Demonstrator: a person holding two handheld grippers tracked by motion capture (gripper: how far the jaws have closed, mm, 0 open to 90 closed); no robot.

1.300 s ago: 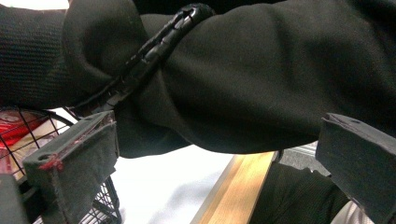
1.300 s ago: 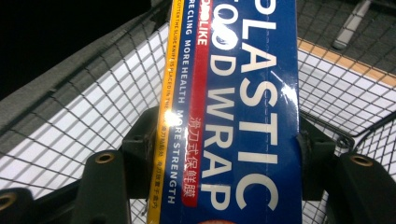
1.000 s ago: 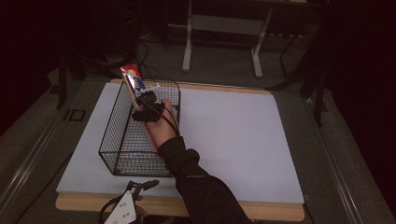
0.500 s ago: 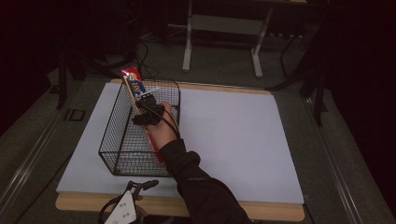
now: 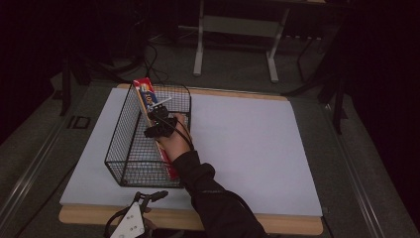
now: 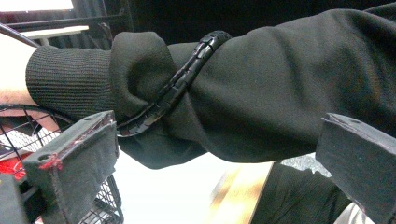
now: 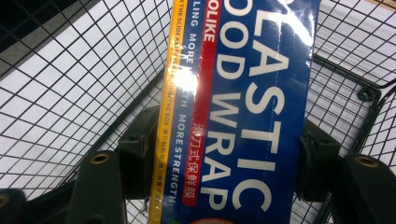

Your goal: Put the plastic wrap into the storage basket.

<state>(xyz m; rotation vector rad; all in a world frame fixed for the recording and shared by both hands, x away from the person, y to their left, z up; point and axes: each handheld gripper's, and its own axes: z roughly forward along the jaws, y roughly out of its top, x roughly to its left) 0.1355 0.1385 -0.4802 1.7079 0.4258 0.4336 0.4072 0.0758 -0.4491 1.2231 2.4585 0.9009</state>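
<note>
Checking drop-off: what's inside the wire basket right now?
Inside the basket: one plastic wrap box, tilted, its top end poking over the far rim, with the right gripper clamped on it. The hand and sleeve cover the basket's near right corner.

The plastic wrap box [image 7: 243, 107] between the right gripper's jaws read "PLASTIC FOOD WRAP" in white — "MORE STRENGTH" and Chinese characters alongside.

High view: above the near edge, facing twelve o'clock, down on the tabletop [image 5: 247, 144].
Right claw view: close inside the wire basket [image 7: 70, 93].
Shared: the wire basket [image 5: 130, 148].
</note>
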